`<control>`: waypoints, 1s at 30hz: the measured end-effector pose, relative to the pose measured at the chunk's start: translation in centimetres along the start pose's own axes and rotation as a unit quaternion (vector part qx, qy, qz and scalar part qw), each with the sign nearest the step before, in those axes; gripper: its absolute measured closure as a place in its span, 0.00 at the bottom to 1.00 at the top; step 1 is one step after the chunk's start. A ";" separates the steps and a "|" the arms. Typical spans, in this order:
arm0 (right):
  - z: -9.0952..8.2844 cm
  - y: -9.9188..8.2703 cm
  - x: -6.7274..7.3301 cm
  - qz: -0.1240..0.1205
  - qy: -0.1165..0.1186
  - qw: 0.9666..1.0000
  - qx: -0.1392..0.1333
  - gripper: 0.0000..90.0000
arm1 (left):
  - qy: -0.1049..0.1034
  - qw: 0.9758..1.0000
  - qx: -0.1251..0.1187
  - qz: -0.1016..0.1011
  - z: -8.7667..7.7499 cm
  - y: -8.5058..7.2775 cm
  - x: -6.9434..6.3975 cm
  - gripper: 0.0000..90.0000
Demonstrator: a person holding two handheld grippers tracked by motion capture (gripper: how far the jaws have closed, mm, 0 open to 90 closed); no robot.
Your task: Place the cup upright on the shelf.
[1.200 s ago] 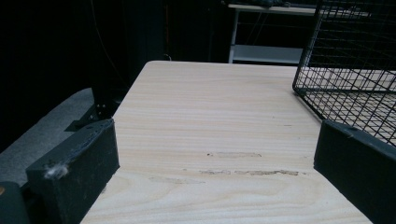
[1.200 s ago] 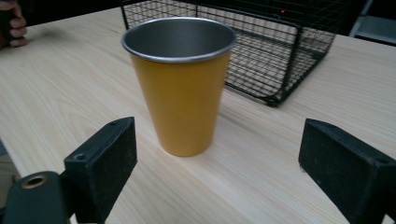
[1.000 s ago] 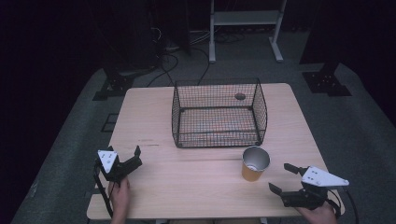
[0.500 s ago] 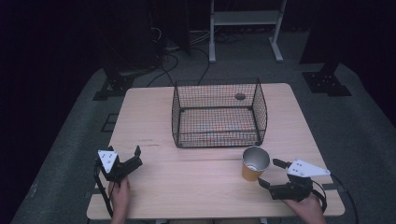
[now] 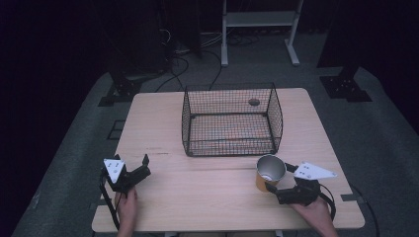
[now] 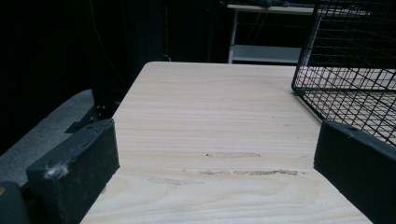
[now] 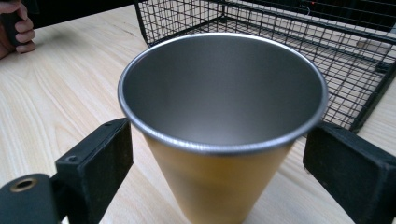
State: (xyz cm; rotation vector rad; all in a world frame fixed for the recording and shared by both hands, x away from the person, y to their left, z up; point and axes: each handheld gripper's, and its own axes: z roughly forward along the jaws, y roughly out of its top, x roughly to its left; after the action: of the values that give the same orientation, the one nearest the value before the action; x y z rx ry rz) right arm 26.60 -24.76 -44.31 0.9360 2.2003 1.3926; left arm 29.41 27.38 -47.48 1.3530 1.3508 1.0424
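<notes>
At lower right, the right gripper [image 5: 282, 180] straddles the cup [image 5: 270, 172], jaws apart; left gripper [image 5: 141, 168] rests spread at lower left.

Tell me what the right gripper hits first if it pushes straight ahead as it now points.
The right gripper would meet the metal cup first: it stands upright between the open jaws, directly ahead. The wire basket lies beyond it.
</notes>
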 end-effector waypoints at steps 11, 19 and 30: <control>1.1 0.5 0.0 0.001 0.010 1.000 -0.006 0.08 | -0.001 1.000 0.000 0.001 0.0 0.0 0.0 0.00; 1.2 0.7 -0.2 0.003 0.020 1.000 -0.012 0.13 | -0.001 1.000 -0.001 0.001 0.0 0.0 0.0 0.00; 0.7 1.5 -0.6 0.024 0.048 0.998 -0.021 0.14 | -0.002 1.000 -0.001 0.000 0.0 0.0 0.0 0.00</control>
State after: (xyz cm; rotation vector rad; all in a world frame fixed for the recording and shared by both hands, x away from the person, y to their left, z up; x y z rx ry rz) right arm 27.96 -24.31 -43.31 0.9306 2.2229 1.5288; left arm 29.42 27.37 -47.49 1.3535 1.3472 1.0405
